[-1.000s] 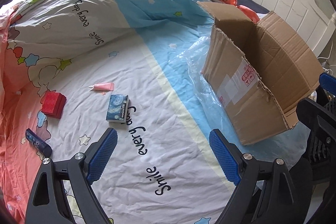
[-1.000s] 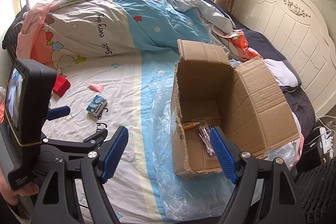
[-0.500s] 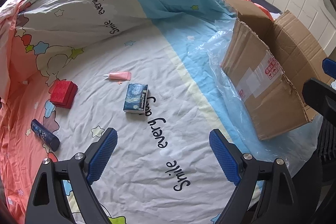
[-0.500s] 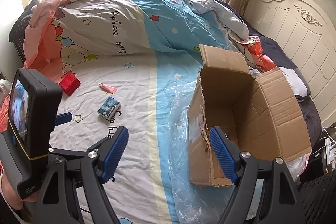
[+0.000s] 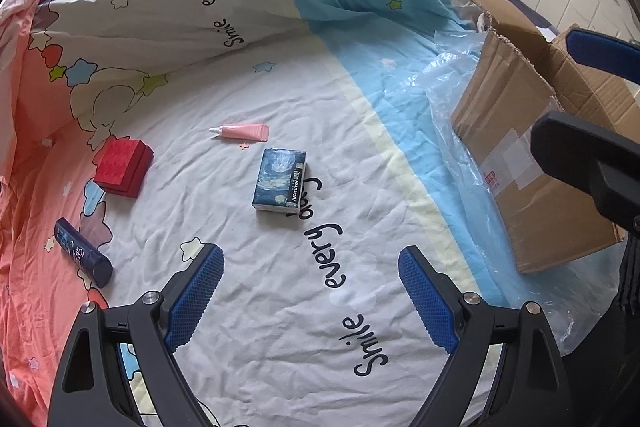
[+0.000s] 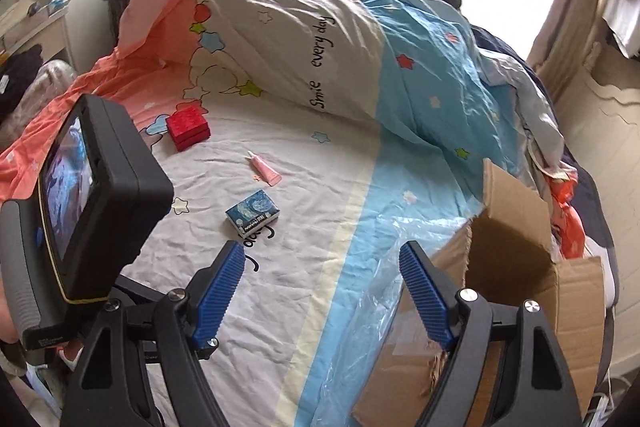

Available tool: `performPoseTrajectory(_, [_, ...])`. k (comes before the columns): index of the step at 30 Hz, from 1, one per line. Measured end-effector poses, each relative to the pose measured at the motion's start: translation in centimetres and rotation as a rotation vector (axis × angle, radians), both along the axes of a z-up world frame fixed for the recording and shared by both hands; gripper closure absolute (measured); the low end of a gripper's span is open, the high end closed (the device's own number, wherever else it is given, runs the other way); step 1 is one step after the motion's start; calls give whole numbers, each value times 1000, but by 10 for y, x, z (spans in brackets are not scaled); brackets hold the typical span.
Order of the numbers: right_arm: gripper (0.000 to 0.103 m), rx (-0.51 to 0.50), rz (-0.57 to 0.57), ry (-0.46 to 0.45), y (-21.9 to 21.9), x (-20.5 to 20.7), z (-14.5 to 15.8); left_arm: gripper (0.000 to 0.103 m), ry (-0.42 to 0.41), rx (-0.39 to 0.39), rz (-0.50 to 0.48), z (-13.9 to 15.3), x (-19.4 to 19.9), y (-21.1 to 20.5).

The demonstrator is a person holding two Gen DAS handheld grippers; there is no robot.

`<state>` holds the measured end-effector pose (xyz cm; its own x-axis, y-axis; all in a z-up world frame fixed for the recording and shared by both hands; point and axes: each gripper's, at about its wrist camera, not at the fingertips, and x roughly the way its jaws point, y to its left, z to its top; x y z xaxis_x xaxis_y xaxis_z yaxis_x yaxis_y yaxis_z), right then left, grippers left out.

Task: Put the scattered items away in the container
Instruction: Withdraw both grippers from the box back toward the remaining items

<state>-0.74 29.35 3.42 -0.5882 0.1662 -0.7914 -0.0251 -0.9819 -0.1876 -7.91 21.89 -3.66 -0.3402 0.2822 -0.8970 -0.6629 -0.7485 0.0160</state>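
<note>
Cardboard box (image 5: pixel 532 163) now farther right, blue pack (image 5: pixel 280 181) nearer left tool (image 5: pixel 310 291), both tools wide, empty.

We see four small things scattered on the bed's sheet, all apart from one another. A blue box (image 5: pixel 280 181) with a swirling night-sky print lies flat near the middle. Just beyond it lies a pink tube (image 5: pixel 242 132) on its side, white tip pointing away from the carton. Further left sits a closed red box (image 5: pixel 124 167). A dark blue tube (image 5: pixel 82 253) lies on its side nearest the bed's edge. The cardboard carton (image 6: pixel 508 291) stands open on clear plastic, flaps up.
</note>
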Motion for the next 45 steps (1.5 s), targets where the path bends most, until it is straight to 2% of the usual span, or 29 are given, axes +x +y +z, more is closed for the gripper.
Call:
performPoseTrajectory(4, [26,-16,128,-21,0,-20,-10,11,8,-16,22,-9,-5,2])
performPoseTrajectory(9, [26,34,290,-82,-5,-45,-22,11,-32,25,53,-19,-18,3])
performPoseTrajectory(14, [26,71,374,-124,2,-71,-28,11,-33,22,68,-28,-29,7])
performPoseTrajectory(21, [26,23,418,-175,17,-110,-43,11,-79,44,144,-46,-51,3])
performPoseTrajectory(31, [26,129,619,-208,4,-137,-65,11,-85,63,145,-59,-75,15])
performPoseTrajectory(36, [26,138,651,-221,6,-158,-75,11,-107,67,163,-74,-86,18])
performPoseTrajectory(41, [26,76,628,-238,18,-183,-88,11,-119,65,192,-88,-97,18])
performPoseTrajectory(45, [26,85,622,-227,24,-197,-98,11,-133,70,190,-97,-101,20])
